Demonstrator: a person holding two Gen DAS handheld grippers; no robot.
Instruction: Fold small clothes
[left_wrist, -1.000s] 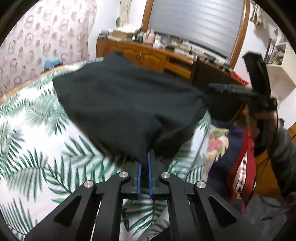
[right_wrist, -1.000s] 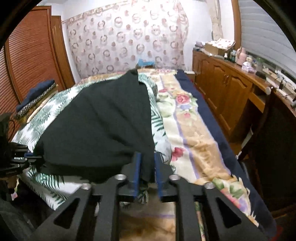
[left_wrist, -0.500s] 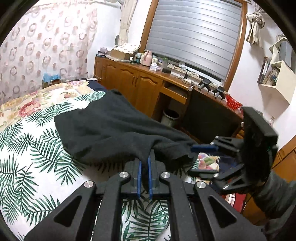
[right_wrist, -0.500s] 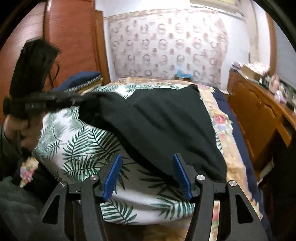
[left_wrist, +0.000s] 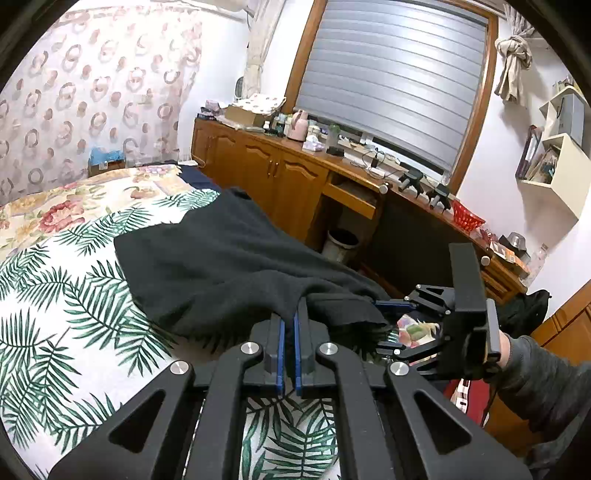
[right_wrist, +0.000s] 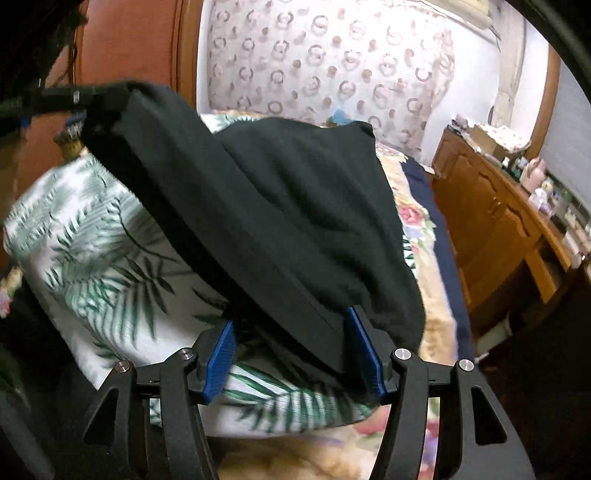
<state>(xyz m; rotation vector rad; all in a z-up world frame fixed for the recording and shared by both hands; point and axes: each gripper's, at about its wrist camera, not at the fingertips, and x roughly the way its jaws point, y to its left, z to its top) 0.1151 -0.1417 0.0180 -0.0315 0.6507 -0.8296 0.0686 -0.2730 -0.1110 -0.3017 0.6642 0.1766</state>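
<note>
The dark garment (left_wrist: 221, 269) looks soft and limp, a thick fleecy or knit cloth that sags wherever nothing bears it, so it should handle as a light, floppy thing with no stiffness of its own; it is unlikely to slip from rubbery pads, and nothing about it seems fragile. In my judgement the best hold is at the corners of the near hem, where a single edge can be pinched cleanly without gathering layers beneath. The left gripper (left_wrist: 287, 325) is closed on that near edge, its blue pads pressed together with a fold of the cloth between them. The right gripper (right_wrist: 295, 350) stands with its jaws wide apart around the right end of the same hem; the cloth lies between the blue fingers (right_wrist: 364, 352), but they are not pressing it, so that corner is not held. The garment is black or very dark green, matte, with a faintly napped surface and a straight hem along the near side that shows as a thicker band in the right wrist view. It lies spread over the palm-leaf sheet (left_wrist: 55, 332) at the near end of the bed (left_wrist: 55, 206), its far part flat and its near edge lifted slightly toward the left gripper. A wooden cabinet (left_wrist: 280, 181) runs along the right of the bed.
</note>
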